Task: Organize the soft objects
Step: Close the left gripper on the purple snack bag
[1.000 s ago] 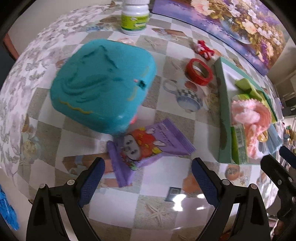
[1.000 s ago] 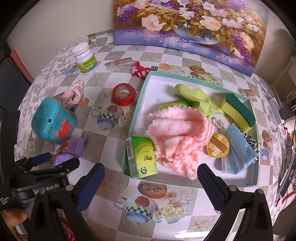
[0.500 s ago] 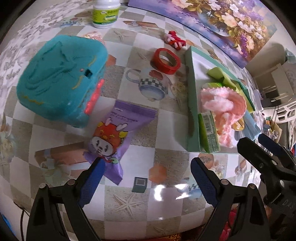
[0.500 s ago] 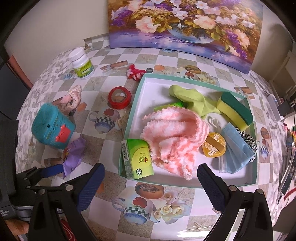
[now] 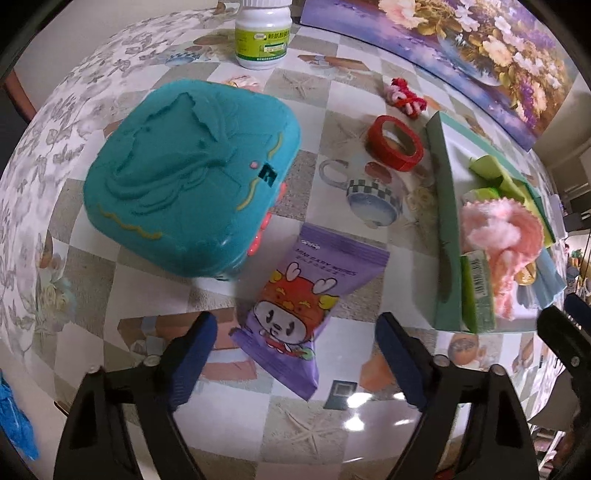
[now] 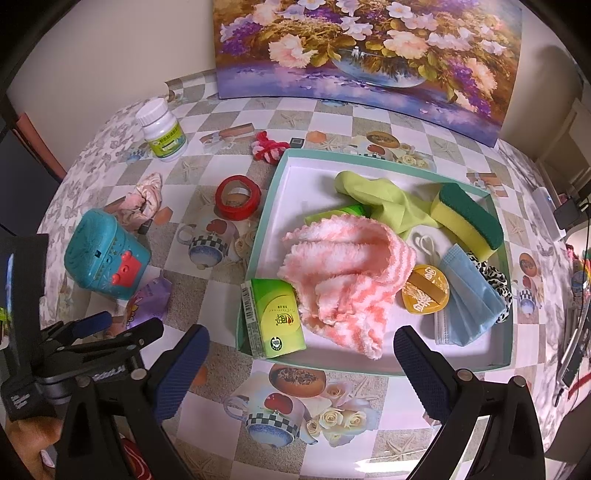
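A purple baby-wipes pack (image 5: 299,310) lies flat on the tablecloth, just ahead of my open left gripper (image 5: 295,354), between its fingers and apart from them. It shows partly in the right wrist view (image 6: 149,299). A teal-rimmed tray (image 6: 266,206) holds a pink striped cloth (image 6: 343,273), a green glove (image 6: 384,203), a sponge (image 6: 467,219), a blue mask (image 6: 469,295), a yellow puff (image 6: 424,291) and a green tissue pack (image 6: 275,317). A pink scrunchie (image 6: 142,199) and a red-white yarn knot (image 6: 267,146) lie outside it. My right gripper (image 6: 301,373) is open and empty at the tray's near edge.
A teal toy box (image 5: 192,173) stands left of the wipes pack, close to it. A red tape roll (image 5: 393,147) and a white pill bottle (image 5: 264,33) stand farther back. A flower painting (image 6: 369,55) leans on the wall. The table edge is near my grippers.
My left gripper has moved closer to the wipes pack, now centred between its open fingers. The right gripper has barely moved.
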Motion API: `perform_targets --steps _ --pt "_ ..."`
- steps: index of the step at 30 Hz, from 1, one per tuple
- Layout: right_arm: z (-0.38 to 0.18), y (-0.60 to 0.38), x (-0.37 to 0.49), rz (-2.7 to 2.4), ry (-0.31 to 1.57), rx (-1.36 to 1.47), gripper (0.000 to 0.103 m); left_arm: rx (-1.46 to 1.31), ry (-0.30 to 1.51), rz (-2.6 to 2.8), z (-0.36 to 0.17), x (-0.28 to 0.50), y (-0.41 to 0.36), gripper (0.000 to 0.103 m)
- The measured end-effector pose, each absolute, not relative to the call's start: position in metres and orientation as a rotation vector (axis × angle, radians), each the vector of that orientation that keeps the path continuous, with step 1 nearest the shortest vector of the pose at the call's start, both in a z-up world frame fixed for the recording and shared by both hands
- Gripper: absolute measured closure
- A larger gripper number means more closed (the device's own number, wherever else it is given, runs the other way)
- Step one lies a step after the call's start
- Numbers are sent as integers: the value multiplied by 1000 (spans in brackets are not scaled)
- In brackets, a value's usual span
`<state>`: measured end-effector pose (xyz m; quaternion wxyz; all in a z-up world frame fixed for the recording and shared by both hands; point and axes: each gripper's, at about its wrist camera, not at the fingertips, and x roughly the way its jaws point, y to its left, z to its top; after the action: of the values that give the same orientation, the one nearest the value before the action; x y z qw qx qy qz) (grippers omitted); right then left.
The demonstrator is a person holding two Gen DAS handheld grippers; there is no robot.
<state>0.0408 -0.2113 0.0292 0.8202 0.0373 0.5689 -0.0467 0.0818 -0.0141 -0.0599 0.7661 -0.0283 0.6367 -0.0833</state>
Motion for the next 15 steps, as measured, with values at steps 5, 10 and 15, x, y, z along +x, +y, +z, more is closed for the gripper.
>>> perform_targets --steps 5,10,15 --pt "29 -211 41 -99 1211 79 1 -56 1394 -175 -67 86 -11 30" --pt "29 -212 41 -100 1210 80 2 -78 1409 -186 -73 89 -5 59" --pt "29 -216 43 -106 1210 85 1 -94 1371 -207 -65 86 -2 60"
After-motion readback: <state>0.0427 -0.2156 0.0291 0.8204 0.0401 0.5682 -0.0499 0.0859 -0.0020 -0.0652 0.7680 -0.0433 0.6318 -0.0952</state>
